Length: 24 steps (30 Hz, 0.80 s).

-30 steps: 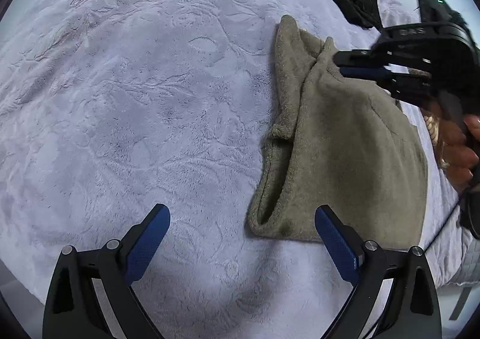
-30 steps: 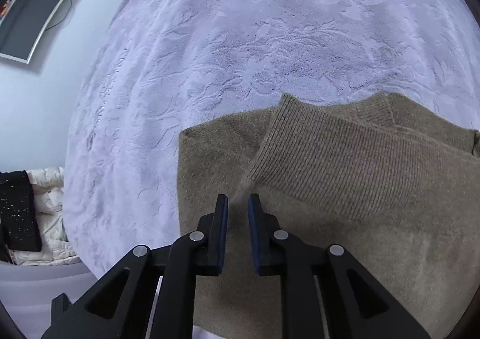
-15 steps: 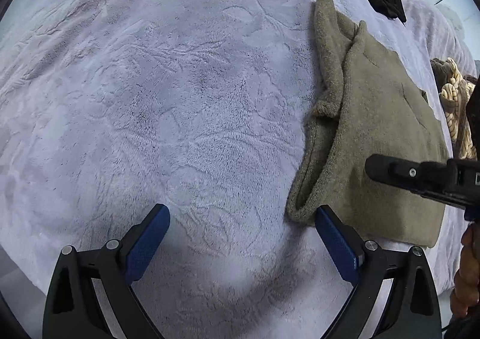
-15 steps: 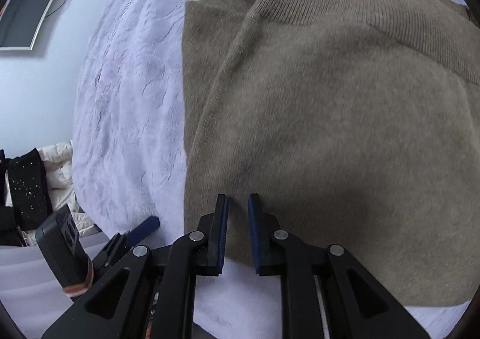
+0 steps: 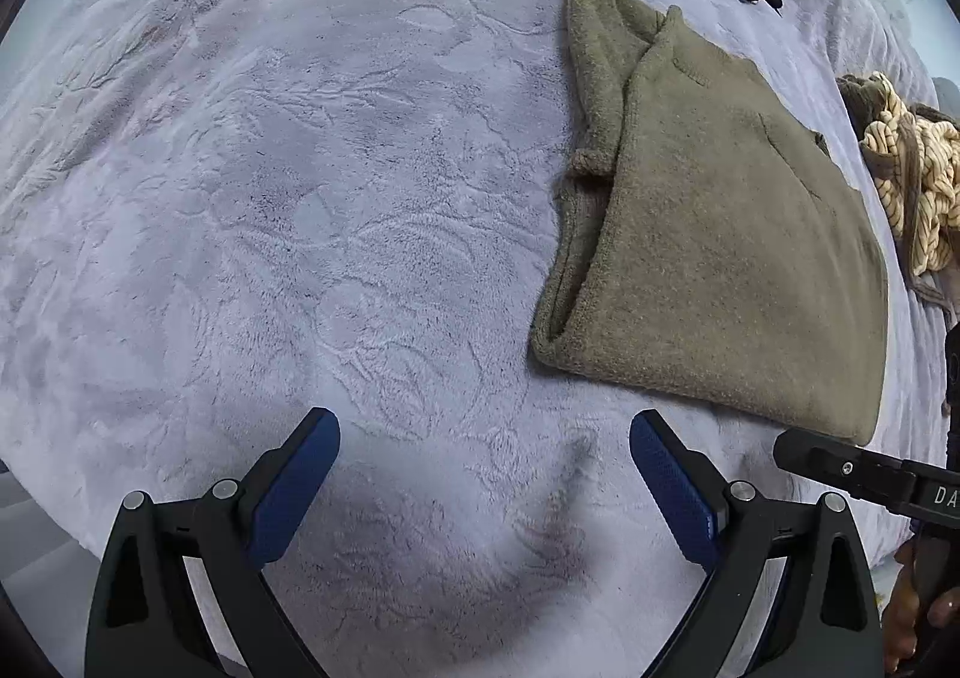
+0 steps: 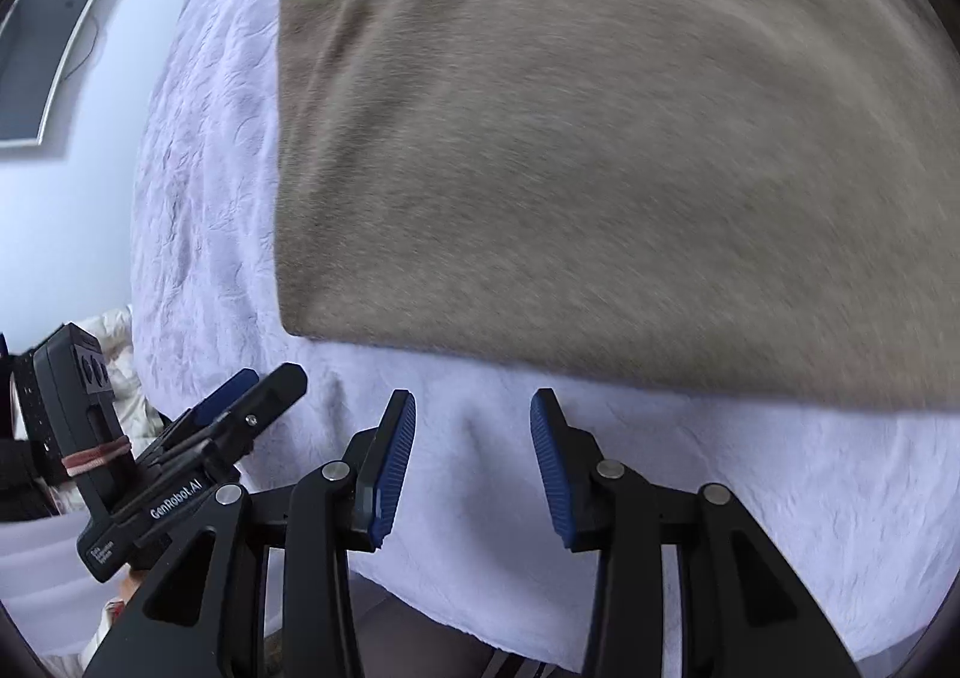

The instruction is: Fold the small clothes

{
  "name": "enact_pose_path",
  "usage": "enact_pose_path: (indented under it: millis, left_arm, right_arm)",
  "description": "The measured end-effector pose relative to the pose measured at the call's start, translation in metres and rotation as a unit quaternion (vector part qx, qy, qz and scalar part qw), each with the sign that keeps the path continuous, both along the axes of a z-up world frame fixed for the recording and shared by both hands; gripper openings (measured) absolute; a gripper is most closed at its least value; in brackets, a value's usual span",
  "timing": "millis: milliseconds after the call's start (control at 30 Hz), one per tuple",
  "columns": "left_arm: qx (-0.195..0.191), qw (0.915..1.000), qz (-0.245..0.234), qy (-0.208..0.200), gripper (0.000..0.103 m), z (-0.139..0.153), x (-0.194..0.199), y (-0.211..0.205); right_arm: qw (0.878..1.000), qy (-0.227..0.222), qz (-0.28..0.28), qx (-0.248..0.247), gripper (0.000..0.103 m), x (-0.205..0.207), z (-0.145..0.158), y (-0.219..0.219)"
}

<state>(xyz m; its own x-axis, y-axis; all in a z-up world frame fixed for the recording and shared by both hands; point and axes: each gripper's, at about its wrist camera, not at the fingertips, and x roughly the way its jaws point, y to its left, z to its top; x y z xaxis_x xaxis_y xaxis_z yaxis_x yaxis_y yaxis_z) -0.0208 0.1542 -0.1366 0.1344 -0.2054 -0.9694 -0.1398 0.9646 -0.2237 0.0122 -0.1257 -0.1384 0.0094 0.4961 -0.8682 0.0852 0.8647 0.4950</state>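
Now our left gripper (image 5: 485,489) hangs wide open over the bare blanket (image 5: 300,198). Just right, the folded olive sweater (image 5: 732,258) lies near the bed's front edge. Our right gripper (image 6: 473,468) has just been opening, nothing between its jaws. We might pinch only the top layer, and the fold would slip open.

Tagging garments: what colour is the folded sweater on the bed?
Olive-brown sweater, plain knit; the left wrist view shows it best.
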Motion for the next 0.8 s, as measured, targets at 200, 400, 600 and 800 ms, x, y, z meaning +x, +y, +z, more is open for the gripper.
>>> enact_pose_path:
  millis: [200,400,600,800]
  left_arm:
    - [0.001,0.9996,-0.028,0.003,0.098,0.007,0.004,-0.021]
    - [-0.004,0.9985,-0.054,0.008,0.098,0.011,0.01,-0.039]
    - [-0.014,0.9976,-0.066,0.012,0.098,0.011,0.011,-0.051]
    - [-0.036,0.9973,-0.059,0.024,0.098,0.005,0.011,-0.058]
  right_arm:
    - [0.999,0.005,-0.04,0.009,0.045,-0.02,-0.004,-0.02]
    - [0.997,0.01,-0.073,0.024,0.045,-0.03,-0.01,-0.037]
    - [0.995,0.017,-0.096,0.036,0.045,-0.038,-0.021,-0.041]
    - [0.993,0.023,-0.105,0.047,0.052,-0.042,-0.032,-0.043]
